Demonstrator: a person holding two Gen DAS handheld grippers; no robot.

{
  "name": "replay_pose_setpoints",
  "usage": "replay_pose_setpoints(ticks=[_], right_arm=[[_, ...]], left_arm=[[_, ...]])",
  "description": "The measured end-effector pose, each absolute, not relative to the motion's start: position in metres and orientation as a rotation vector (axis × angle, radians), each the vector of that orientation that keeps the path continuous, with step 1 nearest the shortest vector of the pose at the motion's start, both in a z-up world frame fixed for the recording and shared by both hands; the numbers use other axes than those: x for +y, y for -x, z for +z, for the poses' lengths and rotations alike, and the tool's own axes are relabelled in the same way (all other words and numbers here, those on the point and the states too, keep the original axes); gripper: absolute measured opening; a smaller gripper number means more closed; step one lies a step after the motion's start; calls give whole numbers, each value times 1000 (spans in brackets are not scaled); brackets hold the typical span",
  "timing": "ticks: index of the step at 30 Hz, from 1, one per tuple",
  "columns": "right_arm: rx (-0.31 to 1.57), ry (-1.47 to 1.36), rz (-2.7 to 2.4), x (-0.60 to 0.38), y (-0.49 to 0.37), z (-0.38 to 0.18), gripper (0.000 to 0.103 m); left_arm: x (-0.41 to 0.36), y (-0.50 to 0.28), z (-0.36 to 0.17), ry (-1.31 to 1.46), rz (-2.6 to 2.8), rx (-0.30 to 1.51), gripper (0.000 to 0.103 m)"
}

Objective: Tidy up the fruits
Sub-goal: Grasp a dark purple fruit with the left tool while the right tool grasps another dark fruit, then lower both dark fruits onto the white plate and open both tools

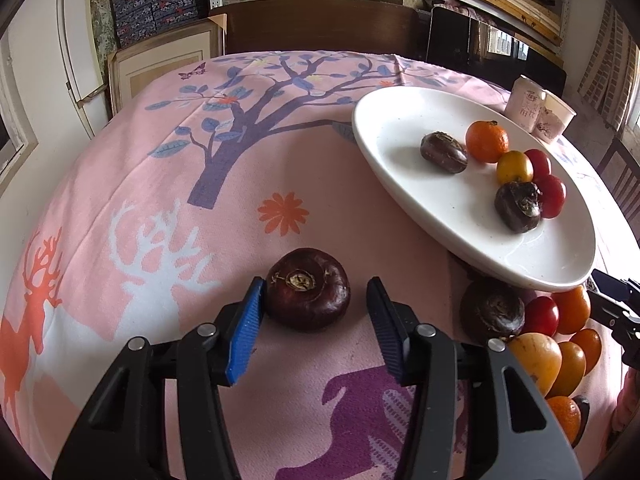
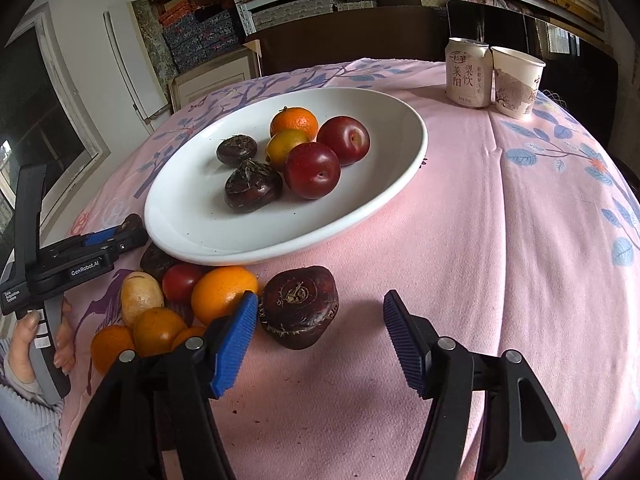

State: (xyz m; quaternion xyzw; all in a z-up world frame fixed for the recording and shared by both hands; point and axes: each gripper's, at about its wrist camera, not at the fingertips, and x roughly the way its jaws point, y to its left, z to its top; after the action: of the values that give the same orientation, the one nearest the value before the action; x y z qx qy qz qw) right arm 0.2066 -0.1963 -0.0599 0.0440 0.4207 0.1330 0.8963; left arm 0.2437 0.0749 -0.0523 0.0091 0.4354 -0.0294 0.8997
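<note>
Bracketing a dark water chestnut (image 1: 307,289), the left gripper (image 1: 316,300) stands spread wide, its left pad seemingly touching the fruit's side while the right pad stays apart from it. The right gripper (image 2: 318,320) is likewise spread wide around a second water chestnut (image 2: 299,305), its left pad close against the skin, the other pad well apart. Both fruits rest on the pink tablecloth (image 1: 140,184), in front of the white plate (image 2: 200,236).

The main risk is the off-centre approach: closing from here would let the near pad shove the rounded fruit sideways before the far pad meets it, rolling it away. On the right, such a push could carry the chestnut against the orange (image 2: 224,294) just beside it and scatter the loose pile of fruit (image 2: 160,312) at the plate's near rim.

Each chestnut is squat and flattened, glossy maroon-brown, with a pale, dry crown on top; the right one carries wispy fibres along its lower edge. The smooth skin looks likely to slip under a shallow pinch.
</note>
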Motion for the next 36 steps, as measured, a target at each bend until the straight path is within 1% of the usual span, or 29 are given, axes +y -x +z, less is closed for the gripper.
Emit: replay_pose_setpoints(ticks=[2,3,6,10,15,18,26,33,36], right_arm=[[872,-108,343,-194,-206,-59,44],[869,-92,334,-191,-204,-59,41],[852,-35,317,-183,-200,-57,41],[875,-66,346,-185,-203,-60,42],[871,-58,334,-184,-201,-60,40],[869,-64,325,-187,-199,-59,40],[842,-117,291,-206,-191,-52,40],[787,-159,287,-218,-177,-41,40],[744,-211,295,-226,-178,-25,40]], left_arm=[[75,-243,-52,-13,-65,900,51],[75,-242,-52,-9,-69,899,51],[70,-238,-52,-20,-74,897,47],[63,-233,-52,-42,-87,896,47],[60,-231,-51,-46,-99,895,46],[61,-228,-50,-30,-108,890,41],[64,-213,-43,-16,-110,862,40],[71,-186,-14,22,-120,746,40],[63,-193,6,32,-146,719,40]])
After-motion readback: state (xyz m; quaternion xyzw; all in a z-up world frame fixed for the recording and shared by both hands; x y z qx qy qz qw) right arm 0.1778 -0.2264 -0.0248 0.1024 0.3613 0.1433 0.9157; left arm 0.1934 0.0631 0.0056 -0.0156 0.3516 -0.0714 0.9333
